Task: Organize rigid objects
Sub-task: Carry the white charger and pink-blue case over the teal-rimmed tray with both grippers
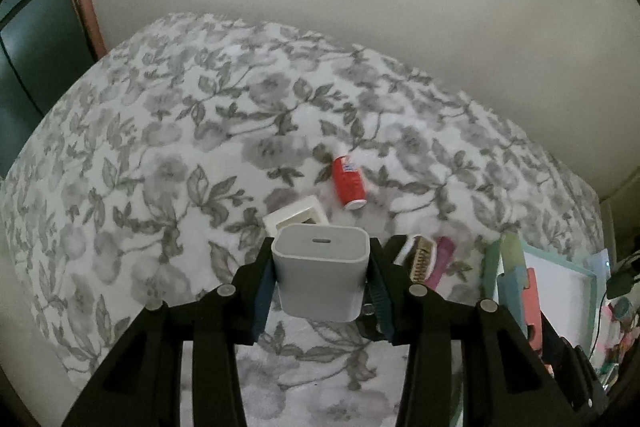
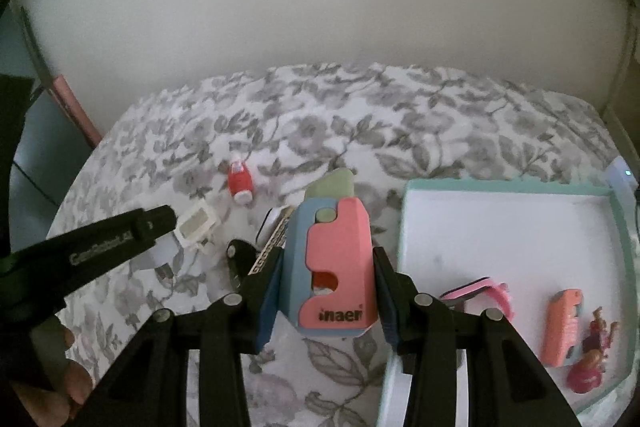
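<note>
White and boxy, 1 phone charger sat squeezed between the pads of the left gripper, up off the flowery blanket. The right gripper was clamped on 1 pink and blue block toy, just beside the teal tray. The job looked about half done. Inside the tray lay 3 things: 1 pink watch, 1 orange toy and 1 small doll. Left on the blanket were 1 red spool, 1 little white box and 1 brush, plus 1 purple thing beside it that I could not make out. Both held things probably had to go into the tray too.
</note>
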